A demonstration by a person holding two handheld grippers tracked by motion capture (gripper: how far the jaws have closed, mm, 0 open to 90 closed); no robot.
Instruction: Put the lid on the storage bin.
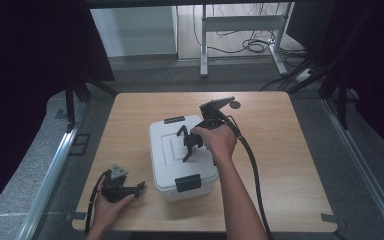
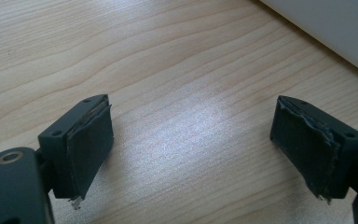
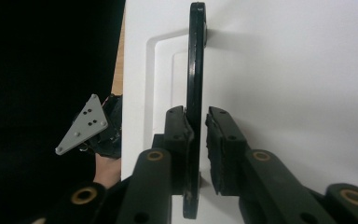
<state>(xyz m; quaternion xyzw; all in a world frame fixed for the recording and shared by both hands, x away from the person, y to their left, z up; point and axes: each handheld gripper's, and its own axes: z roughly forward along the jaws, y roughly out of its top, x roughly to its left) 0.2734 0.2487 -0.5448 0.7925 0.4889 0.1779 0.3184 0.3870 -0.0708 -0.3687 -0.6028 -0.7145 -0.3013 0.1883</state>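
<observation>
Upright, the handle [image 3: 195,60] stands between right-gripper [image 3: 198,122] jaws.

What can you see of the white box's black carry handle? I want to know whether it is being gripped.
The carry handle is a thin, flat black bar, plastic by its look, raised upright on edge above the recessed lid of the white box. It runs between the pads of the right gripper: the left pad lies against it, while a narrow gap shows at the other pad, so it is not clamped. The far end meets the lid recess.
</observation>
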